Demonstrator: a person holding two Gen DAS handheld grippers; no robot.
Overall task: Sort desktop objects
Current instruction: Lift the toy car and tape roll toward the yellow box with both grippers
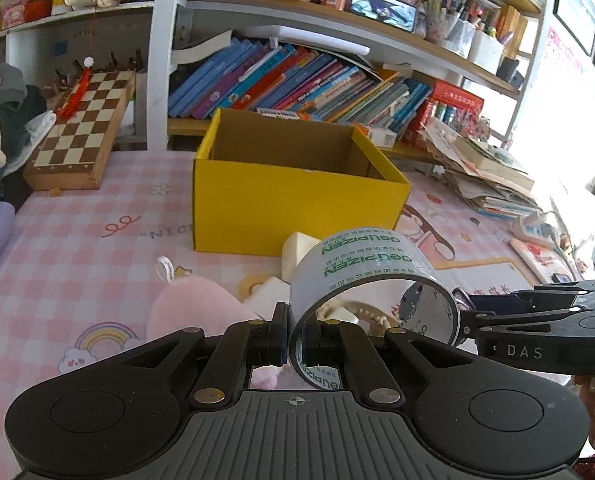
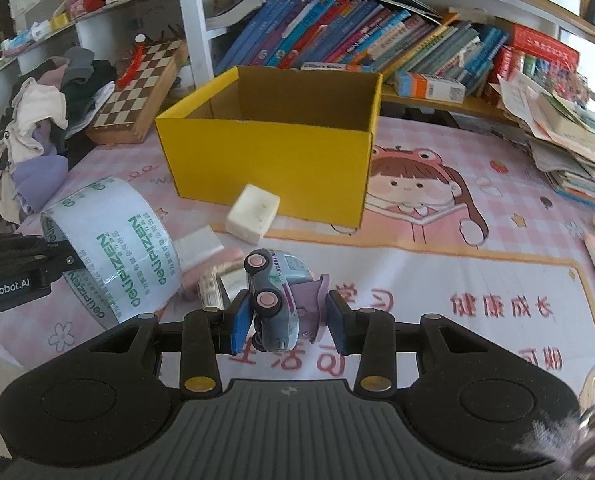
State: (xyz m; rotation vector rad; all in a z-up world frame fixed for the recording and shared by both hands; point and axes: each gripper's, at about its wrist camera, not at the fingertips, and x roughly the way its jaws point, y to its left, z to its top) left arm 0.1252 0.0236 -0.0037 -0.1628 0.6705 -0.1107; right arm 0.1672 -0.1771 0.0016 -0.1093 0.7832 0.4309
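A: What do the left tongs (image 1: 295,338) hold?

B: They are clamped on the wall of the tape roll (image 1: 371,280), one pad inside the ring and one outside; the roll is lifted off the counter (image 1: 77,248), lying on its side with green lettering facing up; it hangs in front of the yellow box (image 1: 297,208), a little to the right.

A: And the right tongs (image 2: 289,322)?

B: They grip the toy car (image 2: 277,296), which is tipped on its side with its pink wheels towards the left pad; the pads sit against both flanks.

A: What lies on the counter?

B: A white foam block (image 2: 253,218) leans close to the box front; a pink plush (image 1: 193,308) sits below the roll; the box stands open-topped near the bookshelf (image 1: 297,80), and a chessboard (image 1: 81,132) lies to its left.
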